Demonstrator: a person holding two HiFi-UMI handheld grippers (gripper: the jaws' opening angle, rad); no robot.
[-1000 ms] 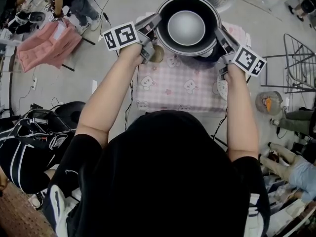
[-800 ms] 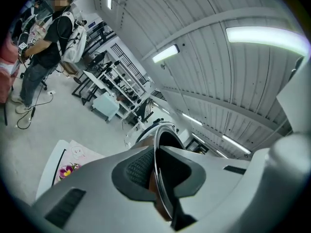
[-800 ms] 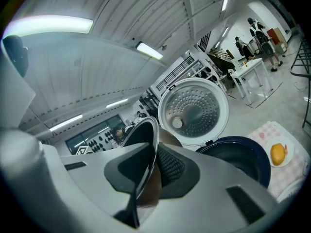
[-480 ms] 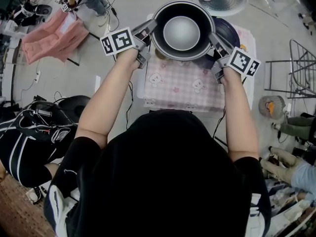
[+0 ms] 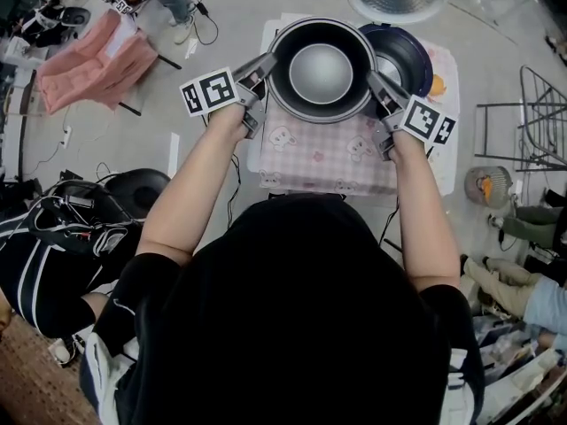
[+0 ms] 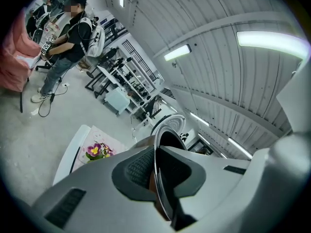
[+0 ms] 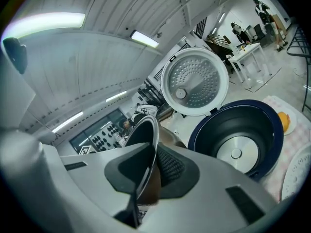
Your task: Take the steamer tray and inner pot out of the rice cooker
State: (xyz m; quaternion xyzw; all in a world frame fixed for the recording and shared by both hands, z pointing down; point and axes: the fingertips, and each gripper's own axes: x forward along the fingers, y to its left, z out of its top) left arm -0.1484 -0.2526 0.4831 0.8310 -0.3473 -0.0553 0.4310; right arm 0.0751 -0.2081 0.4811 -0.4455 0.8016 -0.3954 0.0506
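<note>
Over the checked bench [image 5: 319, 153], left tongs [image 5: 266, 62] and right tongs [image 5: 374, 80] clenched on the pot [image 5: 321, 65]; ceiling lights [image 6: 272, 38] only in gripper views.

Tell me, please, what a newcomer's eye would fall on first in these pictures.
The dark inner pot stands out first, held over the pink checked table by the left gripper and right gripper, each shut on its rim at opposite sides. Beyond it, to the right, sits the navy rice cooker, open and empty.

Pink-cloth table [image 5: 326, 155] w/ rice cooker [image 5: 413, 57]
</note>
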